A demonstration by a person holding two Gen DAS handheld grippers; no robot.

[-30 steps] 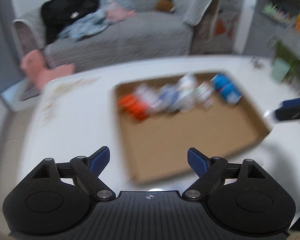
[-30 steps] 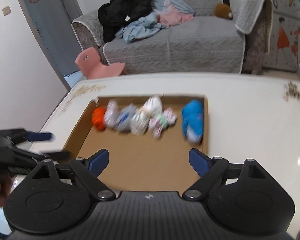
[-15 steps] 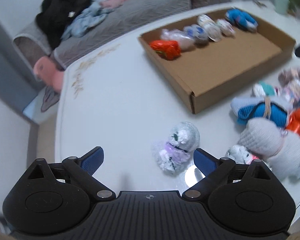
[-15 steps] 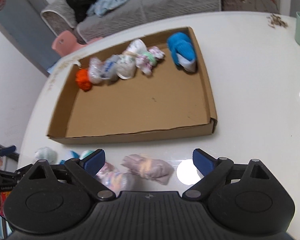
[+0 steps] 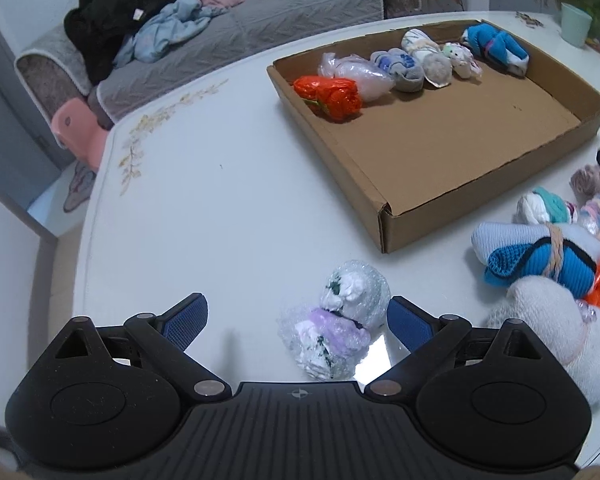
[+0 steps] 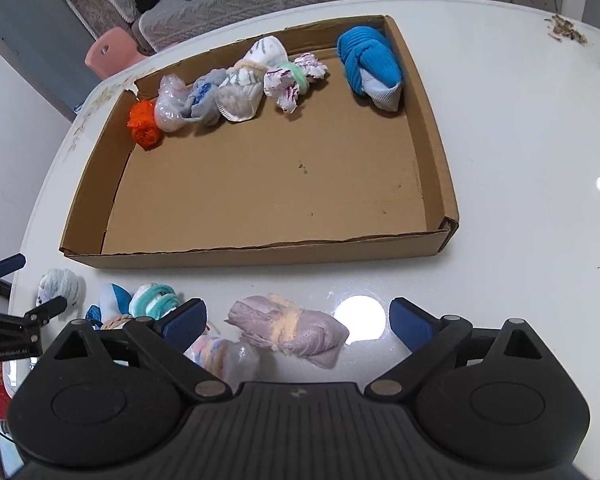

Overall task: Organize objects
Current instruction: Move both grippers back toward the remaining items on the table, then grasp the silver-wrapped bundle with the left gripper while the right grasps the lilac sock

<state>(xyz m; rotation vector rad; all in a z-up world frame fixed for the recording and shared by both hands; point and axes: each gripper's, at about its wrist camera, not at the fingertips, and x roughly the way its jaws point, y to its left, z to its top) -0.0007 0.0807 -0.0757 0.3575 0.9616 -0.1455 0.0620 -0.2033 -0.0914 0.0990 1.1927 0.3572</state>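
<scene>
Both jaws apart: left gripper (image 5: pixel 296 322) straddles bubble-wrapped sock bundle (image 5: pixel 336 320), right gripper (image 6: pixel 296 322) over lilac sock roll (image 6: pixel 288 330). Close mid-bundle, then carry toward cardboard tray (image 6: pixel 260 256) at 12 o'clock.

The only lettering is small white print on the black body of the left gripper (image 6: pixel 28 312), at the left edge of the right wrist view; it is too small and blurred to read with confidence.

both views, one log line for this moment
left hand-held gripper: open, at bubble-wrapped bundle | right hand-held gripper: open, at purple bundle | box: six bundles
</scene>
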